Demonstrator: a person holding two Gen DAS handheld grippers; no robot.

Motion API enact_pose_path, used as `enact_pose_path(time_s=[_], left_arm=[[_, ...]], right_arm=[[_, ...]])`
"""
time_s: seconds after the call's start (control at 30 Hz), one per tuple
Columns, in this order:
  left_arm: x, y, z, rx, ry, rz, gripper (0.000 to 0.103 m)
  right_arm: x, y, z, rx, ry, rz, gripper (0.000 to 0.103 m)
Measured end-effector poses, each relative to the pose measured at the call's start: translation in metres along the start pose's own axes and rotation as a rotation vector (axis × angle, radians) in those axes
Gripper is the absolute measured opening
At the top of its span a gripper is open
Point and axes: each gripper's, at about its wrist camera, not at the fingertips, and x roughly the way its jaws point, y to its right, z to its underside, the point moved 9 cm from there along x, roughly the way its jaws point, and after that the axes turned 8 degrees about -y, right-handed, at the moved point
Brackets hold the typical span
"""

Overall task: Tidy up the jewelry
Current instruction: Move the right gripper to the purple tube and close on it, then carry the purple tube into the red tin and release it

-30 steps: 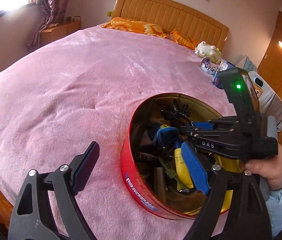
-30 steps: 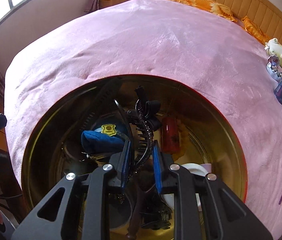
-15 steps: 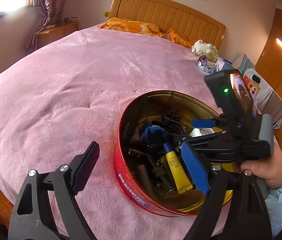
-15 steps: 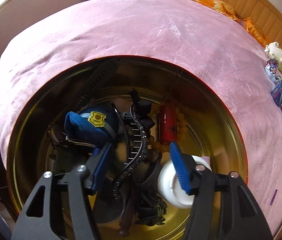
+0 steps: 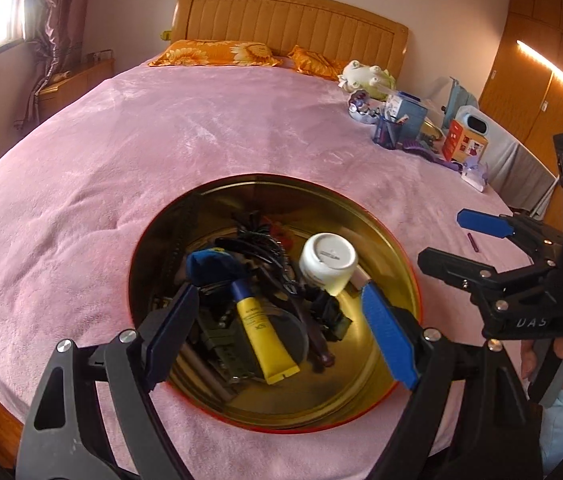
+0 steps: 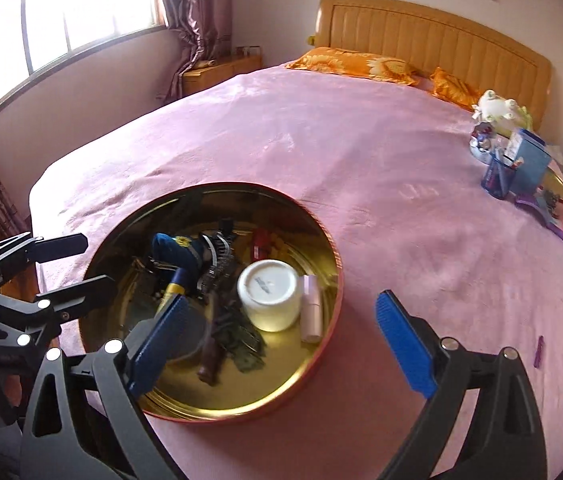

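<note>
Left gripper [image 5: 277, 332]: lower centre of the left wrist view, jaws spread wide and empty, hanging over the near half of the tin.
Right gripper [image 6: 281, 344]: bottom of the right wrist view, jaws wide apart, nothing between them; one finger over the tin's near rim, the other over bare blanket.
Round tin [image 5: 397, 248]: centre of both views, gold inside, red outside, sitting on the pink blanket [image 5: 161, 140]. It holds a heap of loose pieces.
Yellow tube [image 5: 263, 332]: lies flat near the tin's lower middle; soft, probably squashes under a hard pinch.
White jar [image 6: 269, 294]: right of centre in the tin, rigid and smooth, likely slippery; best taken across its sides.
Black hair clip [image 5: 259, 242]: in the dark tangle at the tin's middle, just beyond the blue pouch [image 5: 211, 266]. Light, stiff and toothed, likely to snag its neighbours; grip its spine, lift slowly.
Small purple piece [image 6: 539, 350]: alone on the blanket, right edge, well apart from the tin.
Clutter [image 6: 521, 168]: boxes, pen cup and plush toy, upper right.
Headboard [image 5: 289, 20]: top centre, farthest.
</note>
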Motion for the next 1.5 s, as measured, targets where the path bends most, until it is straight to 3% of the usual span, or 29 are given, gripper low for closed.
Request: enact_pose_path(time_s=[0.33, 0.53, 0.7, 0.93, 1.03, 1.1, 1.13, 1.2, 1.23, 1.5], left_arm=[[0.039, 0.148, -0.009, 0.217, -0.096, 0.166, 0.082], [0.084, 0.236, -0.002, 0.322, -0.162, 0.285, 0.082], [0.134, 0.254, -0.008, 0.340, -0.207, 0.227, 0.082], [0.175, 0.255, -0.034, 0.299, -0.232, 0.170, 0.082], [0.184, 0.261, -0.030, 0.298, -0.255, 0.189, 0.082], [0.188, 0.263, -0.024, 0.303, -0.274, 0.200, 0.082], [0.190, 0.264, -0.020, 0.305, -0.285, 0.203, 0.082], [0.192, 0.263, -0.013, 0.308, -0.303, 0.210, 0.082], [0.191, 0.262, -0.011, 0.305, -0.308, 0.215, 0.082], [0.153, 0.248, -0.012, 0.254, -0.259, 0.257, 0.082]], right_arm=[[-0.034, 0.166, 0.089, 0.297, -0.016, 0.169, 0.096], [-0.032, 0.253, 0.138, 0.452, -0.053, 0.258, 0.096], [-0.005, 0.302, 0.149, 0.514, -0.087, 0.296, 0.095], [0.056, 0.357, 0.129, 0.560, -0.139, 0.333, 0.095], [0.080, 0.377, 0.122, 0.559, -0.173, 0.368, 0.093], [0.096, 0.384, 0.126, 0.551, -0.231, 0.386, 0.050], [0.102, 0.386, 0.129, 0.555, -0.255, 0.375, 0.018], [0.101, 0.384, 0.129, 0.537, -0.248, 0.379, 0.017], [0.098, 0.382, 0.130, 0.536, -0.242, 0.374, 0.010], [0.028, 0.317, 0.123, 0.537, -0.073, 0.241, 0.011]])
